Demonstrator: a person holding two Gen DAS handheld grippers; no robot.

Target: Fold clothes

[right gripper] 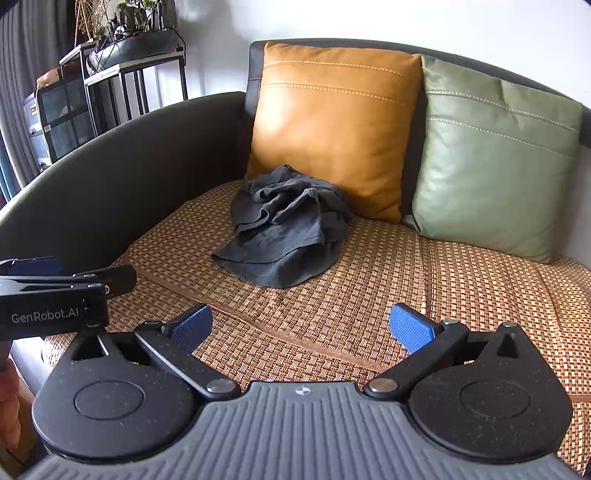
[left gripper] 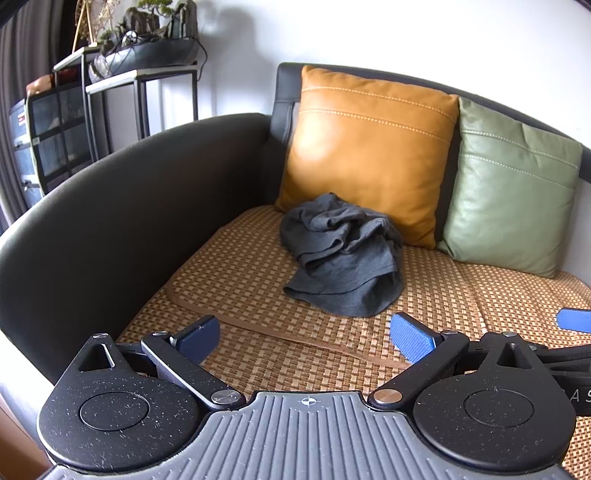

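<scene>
Left-wrist view: I hold my left gripper point(left gripper: 304, 338) low over the seat, jaws spread wide with nothing between the ribbed blue pads point(left gripper: 412, 338). At twelve o'clock from it lies the dark grey garment point(left gripper: 341, 254), a soft, crumpled knit heap resting on the woven mat point(left gripper: 240, 273), its back edge touching the foot of the tan cushion point(left gripper: 369, 147). Its long axis runs from eleven o'clock, where the folds bunch highest, down toward five o'clock; a flatter hemmed flap points toward seven o'clock.

From the right wrist, my right gripper point(right gripper: 301, 326) also stands fully open and empty, with the same heap at eleven o'clock. The side of the left gripper, black and lettered, crosses that view at nine o'clock.

The mat is a brown-and-straw basketweave with a stitched brown border, covering the seat of a dark sofa point(left gripper: 129, 192) whose smooth, rounded arm curves along the left. Both cushions look like leather with pale double stitching; the green cushion point(left gripper: 513, 192) leans just beside the tan one at two o'clock. Beyond the sofa arm, at ten o'clock, a metal-framed stand point(left gripper: 144, 77) carries a dark tray of rocks and small plants against a white wall point(left gripper: 406, 33).
</scene>
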